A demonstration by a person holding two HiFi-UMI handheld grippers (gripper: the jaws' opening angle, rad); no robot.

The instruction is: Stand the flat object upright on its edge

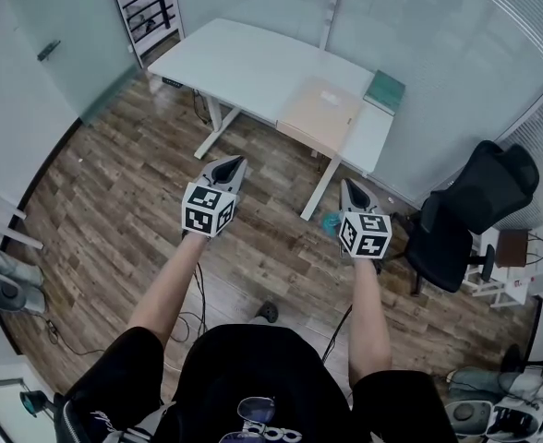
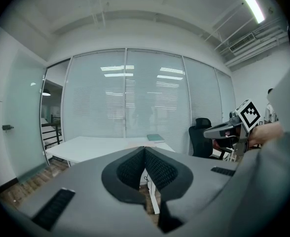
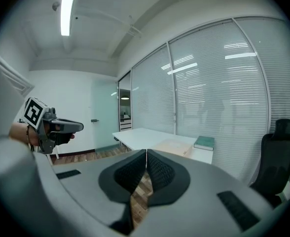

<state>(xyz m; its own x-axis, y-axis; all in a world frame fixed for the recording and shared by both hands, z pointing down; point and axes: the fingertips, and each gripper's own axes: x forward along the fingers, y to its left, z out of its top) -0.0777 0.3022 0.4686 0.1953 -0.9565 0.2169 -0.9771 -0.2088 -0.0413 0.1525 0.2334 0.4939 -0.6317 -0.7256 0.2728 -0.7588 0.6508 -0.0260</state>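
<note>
A green book (image 1: 384, 91) lies flat at the far right corner of the white table (image 1: 244, 63), beside a tan board (image 1: 320, 109). The book also shows in the left gripper view (image 2: 155, 138) and the right gripper view (image 3: 204, 142). My left gripper (image 1: 227, 162) and right gripper (image 1: 348, 185) hover over the wooden floor, well short of the table. Both are shut with nothing between the pads. Up close, the left gripper (image 2: 144, 149) and the right gripper (image 3: 146, 152) have their jaws pressed together, and both point toward the table.
A black office chair (image 1: 465, 210) stands to the right of the table. A frosted glass wall runs behind the table. A dark rack (image 1: 147, 7) stands at the back left. Cables trail on the floor near my feet, and a teal object (image 1: 331, 221) sits by the table leg.
</note>
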